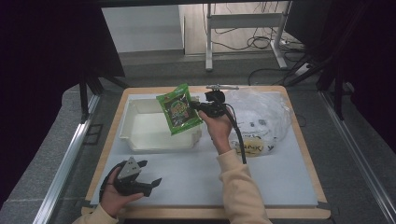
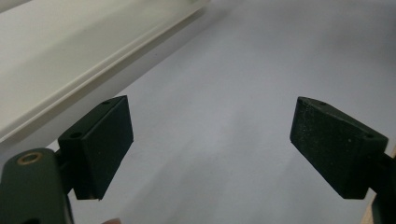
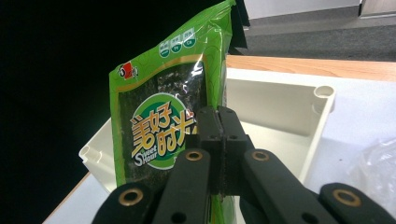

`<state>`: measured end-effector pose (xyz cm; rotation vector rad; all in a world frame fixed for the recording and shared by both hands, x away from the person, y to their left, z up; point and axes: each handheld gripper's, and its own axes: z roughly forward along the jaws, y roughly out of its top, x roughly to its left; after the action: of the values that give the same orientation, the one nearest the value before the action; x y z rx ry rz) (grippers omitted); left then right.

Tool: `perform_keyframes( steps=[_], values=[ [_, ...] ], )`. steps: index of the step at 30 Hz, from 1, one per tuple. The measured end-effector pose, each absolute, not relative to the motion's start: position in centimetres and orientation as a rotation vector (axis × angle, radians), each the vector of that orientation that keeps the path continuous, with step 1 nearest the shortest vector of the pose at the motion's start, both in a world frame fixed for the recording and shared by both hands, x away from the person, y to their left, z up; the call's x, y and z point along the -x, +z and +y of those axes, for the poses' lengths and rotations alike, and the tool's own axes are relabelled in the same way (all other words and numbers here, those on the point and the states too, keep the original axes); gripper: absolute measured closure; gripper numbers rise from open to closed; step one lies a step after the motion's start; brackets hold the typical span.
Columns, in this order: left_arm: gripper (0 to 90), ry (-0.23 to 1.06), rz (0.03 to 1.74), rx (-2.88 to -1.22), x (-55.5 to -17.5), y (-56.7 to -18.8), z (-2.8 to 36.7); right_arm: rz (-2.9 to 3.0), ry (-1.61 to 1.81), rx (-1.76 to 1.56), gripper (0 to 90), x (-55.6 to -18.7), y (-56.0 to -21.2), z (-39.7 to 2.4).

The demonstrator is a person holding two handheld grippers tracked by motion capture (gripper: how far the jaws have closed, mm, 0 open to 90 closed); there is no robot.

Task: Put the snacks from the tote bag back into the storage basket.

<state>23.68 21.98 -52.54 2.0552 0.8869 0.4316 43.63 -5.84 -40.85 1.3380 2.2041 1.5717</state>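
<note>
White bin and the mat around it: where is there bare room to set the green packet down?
The white bin shows a bare floor left of the green packet, which the right gripper holds. The mat is free between bin and front edge. It is crowded right, by the plastic bag.

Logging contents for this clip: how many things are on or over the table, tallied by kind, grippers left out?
Green snack packet: 1
White tray: 1
Clear plastic bag: 1
Yellow packet, partly under the bag: 1
Total: 4
</note>
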Motion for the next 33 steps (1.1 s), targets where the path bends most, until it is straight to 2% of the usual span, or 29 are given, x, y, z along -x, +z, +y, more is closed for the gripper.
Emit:
perform_keyframes(
  steps=[33],
  values=[
    [13.4, 0.432, 0.884, -2.049, -23.6, -52.4, 22.2, 2.248, 1.575, -1.307, 89.8, -44.1, -41.2, -1.7]
  ],
)
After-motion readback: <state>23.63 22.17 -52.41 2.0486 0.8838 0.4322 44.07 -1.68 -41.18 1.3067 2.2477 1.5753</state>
